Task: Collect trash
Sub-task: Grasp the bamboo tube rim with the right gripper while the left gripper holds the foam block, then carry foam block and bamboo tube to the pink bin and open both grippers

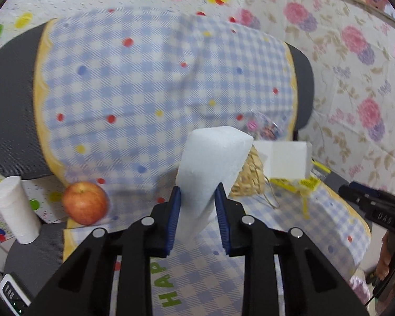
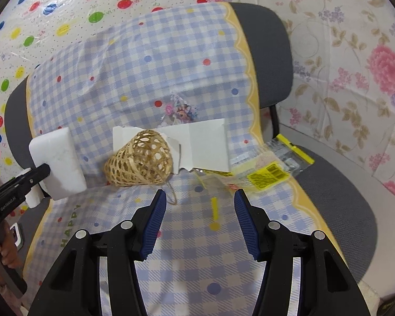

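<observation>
My left gripper is shut on a white foam block, lifted off the checked cloth on the chair seat; the block also shows at the left of the right wrist view. My right gripper hangs open over the seat with nothing between its fingers. Ahead of it lie a small woven basket on its side, a torn white card, a yellow-labelled plastic bag, a crumpled flowery wrapper and a yellow strip.
A red apple and a white paper roll sit at the seat's left edge. The grey chair back rises behind the cloth. Floral and dotted sheets cover the walls. A person's hand holds the left gripper's handle.
</observation>
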`<state>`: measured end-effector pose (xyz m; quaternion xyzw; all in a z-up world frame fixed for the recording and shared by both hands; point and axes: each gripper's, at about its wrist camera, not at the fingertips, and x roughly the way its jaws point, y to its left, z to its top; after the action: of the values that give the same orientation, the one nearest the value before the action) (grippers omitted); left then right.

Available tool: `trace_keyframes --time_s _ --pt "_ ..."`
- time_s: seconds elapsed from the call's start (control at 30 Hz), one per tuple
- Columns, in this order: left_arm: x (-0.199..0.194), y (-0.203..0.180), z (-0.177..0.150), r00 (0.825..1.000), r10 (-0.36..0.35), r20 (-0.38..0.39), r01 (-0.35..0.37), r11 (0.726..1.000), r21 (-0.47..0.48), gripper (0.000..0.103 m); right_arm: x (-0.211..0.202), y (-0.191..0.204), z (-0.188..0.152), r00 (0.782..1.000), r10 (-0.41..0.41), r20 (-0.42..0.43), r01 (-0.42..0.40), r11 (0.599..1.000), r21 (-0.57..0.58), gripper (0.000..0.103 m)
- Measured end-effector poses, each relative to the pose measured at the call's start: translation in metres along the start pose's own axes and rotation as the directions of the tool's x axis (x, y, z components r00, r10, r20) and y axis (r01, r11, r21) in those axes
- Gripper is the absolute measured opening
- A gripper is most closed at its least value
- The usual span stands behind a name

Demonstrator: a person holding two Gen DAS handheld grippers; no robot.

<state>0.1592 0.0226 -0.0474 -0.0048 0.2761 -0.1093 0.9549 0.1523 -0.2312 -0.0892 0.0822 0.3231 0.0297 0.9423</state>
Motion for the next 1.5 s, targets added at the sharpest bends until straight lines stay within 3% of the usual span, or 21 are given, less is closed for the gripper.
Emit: trace_keyframes --time_s 0.17,0.47,0.8,0.87,0.97,1.23,1.5 --pt "0.009 0.006 0.001 0.999 0.043 -0.018 -0.043 0.999 -0.012 0.025 0.033 0.029 0.011 0.995 0.09 -0.035 -0.091 0.995 -0.047 0.032" --pt "0.029 0.029 -0.005 0.995 0.076 -0.057 -0.08 0.995 -0.065 0.025 0.084 0.073 0.038 0.988 0.144 -0.055 -0.15 0.981 -0.122 0.033" --pt "0.042 0.035 0.0 0.994 0.091 -0.059 -0.095 0.993 -0.072 0.025 0.118 0.088 0.053 0.982 0.167 -0.087 -0.178 0.975 -0.132 0.031" --pt "0.041 0.034 0.0 0.994 0.09 -0.061 -0.094 0.993 -0.069 0.025 0.119 0.092 0.056 0.981 0.175 -0.084 -0.186 0.973 -0.14 0.017" --pt "0.035 0.032 0.0 0.994 0.09 -0.057 -0.093 0.994 -0.063 0.025 0.107 0.096 0.058 0.98 0.181 -0.079 -0.191 0.97 -0.152 0.009" --pt "-0.009 0.012 0.0 0.998 0.06 -0.006 -0.06 0.997 -0.044 0.025 0.015 0.094 0.048 0.99 0.138 0.015 -0.131 0.961 -0.242 0.008" --pt "-0.042 -0.041 -0.023 0.999 -0.031 -0.016 0.031 0.999 0.009 0.025 -0.057 0.056 0.007 0.996 0.077 0.055 -0.064 0.976 -0.21 0.008"
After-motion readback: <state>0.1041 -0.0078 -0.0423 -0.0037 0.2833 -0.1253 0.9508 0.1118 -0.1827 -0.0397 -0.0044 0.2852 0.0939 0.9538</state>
